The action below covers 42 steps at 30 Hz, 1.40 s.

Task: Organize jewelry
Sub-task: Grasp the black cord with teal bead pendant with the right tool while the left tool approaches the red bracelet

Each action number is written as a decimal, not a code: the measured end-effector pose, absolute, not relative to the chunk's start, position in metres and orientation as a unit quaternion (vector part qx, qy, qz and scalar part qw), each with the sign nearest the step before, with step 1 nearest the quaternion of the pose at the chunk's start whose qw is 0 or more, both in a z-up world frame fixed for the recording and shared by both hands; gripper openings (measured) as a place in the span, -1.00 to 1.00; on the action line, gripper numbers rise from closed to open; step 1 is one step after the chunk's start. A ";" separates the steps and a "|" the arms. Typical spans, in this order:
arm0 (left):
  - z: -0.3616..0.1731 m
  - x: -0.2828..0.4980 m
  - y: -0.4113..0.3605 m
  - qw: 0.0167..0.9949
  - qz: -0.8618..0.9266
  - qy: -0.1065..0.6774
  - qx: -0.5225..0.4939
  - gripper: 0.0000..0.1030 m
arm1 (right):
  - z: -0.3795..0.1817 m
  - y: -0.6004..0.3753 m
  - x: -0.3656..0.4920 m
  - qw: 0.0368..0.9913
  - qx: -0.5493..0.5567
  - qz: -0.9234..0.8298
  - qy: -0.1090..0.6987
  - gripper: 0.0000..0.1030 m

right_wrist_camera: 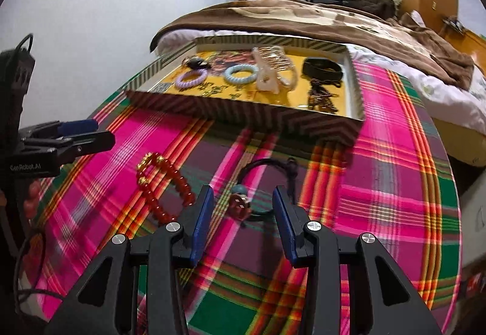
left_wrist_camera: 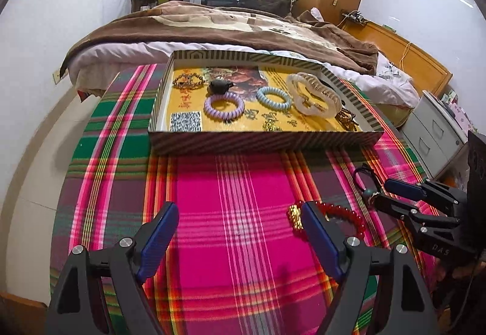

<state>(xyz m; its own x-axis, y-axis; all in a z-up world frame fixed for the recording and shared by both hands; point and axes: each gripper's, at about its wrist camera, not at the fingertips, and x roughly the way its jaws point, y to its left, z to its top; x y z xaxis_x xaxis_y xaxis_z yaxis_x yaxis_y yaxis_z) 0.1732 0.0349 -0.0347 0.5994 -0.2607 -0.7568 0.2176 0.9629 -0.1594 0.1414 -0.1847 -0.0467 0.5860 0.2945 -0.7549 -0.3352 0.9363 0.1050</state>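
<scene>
A striped box (left_wrist_camera: pixel 261 143) (right_wrist_camera: pixel 243 118) with a yellow floor holds a purple coil bracelet (left_wrist_camera: pixel 224 106) (right_wrist_camera: pixel 192 77), a blue coil bracelet (left_wrist_camera: pixel 274 98) (right_wrist_camera: pixel 241 74), a clear hair claw (left_wrist_camera: pixel 313 93) (right_wrist_camera: pixel 270 71) and beaded pieces. A red bead bracelet (left_wrist_camera: pixel 343 215) (right_wrist_camera: pixel 164 183) lies on the plaid cloth beside my open left gripper (left_wrist_camera: pixel 238 213) (right_wrist_camera: pixel 88 131). My open right gripper (right_wrist_camera: pixel 243 198) (left_wrist_camera: pixel 384 194) straddles a black cord bracelet with charms (right_wrist_camera: pixel 243 201) (left_wrist_camera: pixel 366 180), its fingers on either side of the charms.
The plaid cloth (left_wrist_camera: pixel 237 198) covers a round table. A bed with a brown blanket (left_wrist_camera: pixel 212 28) lies behind the box. White drawers (left_wrist_camera: pixel 434 137) stand at the right. A black band (right_wrist_camera: pixel 322 66) lies in the box's right end.
</scene>
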 end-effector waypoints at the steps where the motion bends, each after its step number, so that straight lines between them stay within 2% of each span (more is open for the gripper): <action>1: -0.036 0.172 0.036 0.893 -0.132 0.429 -0.025 0.59 | -0.049 -0.183 0.142 0.889 -0.027 0.178 0.421 -0.20; 11: -0.037 0.168 0.032 0.892 -0.136 0.431 -0.025 0.59 | -0.056 -0.174 0.153 0.877 -0.041 0.183 0.442 -0.20; 13: -0.037 0.167 0.030 0.891 -0.138 0.432 -0.025 0.59 | -0.056 -0.174 0.152 0.878 -0.042 0.180 0.441 -0.31; 15: -0.038 0.167 0.028 0.889 -0.139 0.435 -0.026 0.59 | -0.056 -0.176 0.152 0.880 -0.044 0.170 0.441 -0.66; 42: -0.060 0.180 -0.022 0.878 -0.125 0.461 0.026 0.58 | -0.020 -0.239 0.113 0.919 0.044 0.132 0.369 -0.67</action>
<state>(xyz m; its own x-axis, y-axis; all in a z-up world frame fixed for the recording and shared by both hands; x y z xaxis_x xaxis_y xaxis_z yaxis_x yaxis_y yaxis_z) 0.1799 -0.0216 -0.0600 0.5442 -0.1961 -0.8157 0.2432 0.9674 -0.0703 0.1132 -0.2387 -0.0197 0.6922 0.2758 -0.6670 -0.2109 0.9611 0.1786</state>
